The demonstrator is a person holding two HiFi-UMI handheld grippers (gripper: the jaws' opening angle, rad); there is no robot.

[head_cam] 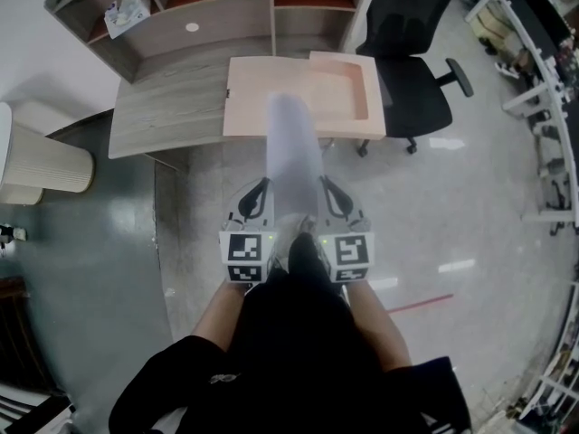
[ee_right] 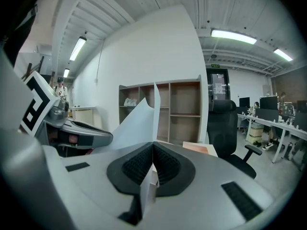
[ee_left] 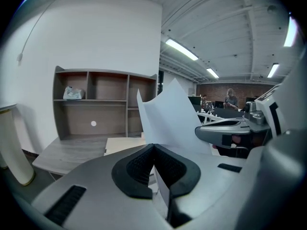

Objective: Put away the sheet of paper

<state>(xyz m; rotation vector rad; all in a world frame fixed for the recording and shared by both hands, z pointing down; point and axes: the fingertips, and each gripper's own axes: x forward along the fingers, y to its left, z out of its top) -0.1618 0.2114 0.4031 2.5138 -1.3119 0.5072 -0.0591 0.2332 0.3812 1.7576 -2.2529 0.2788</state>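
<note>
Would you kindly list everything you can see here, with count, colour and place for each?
sheet of paper: one, white, held up in front of the desk
desk: one, grey wood, ahead of the person
shelf unit: one, grey-brown, at the back of the desk
open box: one, pale pink, on the desk's right part
packet: one, pale, in the upper left shelf compartment
office chair: one, black, right of the desk
ribbed cylinder: one, cream, left of the desk
left gripper: one, grey with black pads, shut on the sheet's left edge
right gripper: one, grey with black pads, shut on the sheet's right edge
</note>
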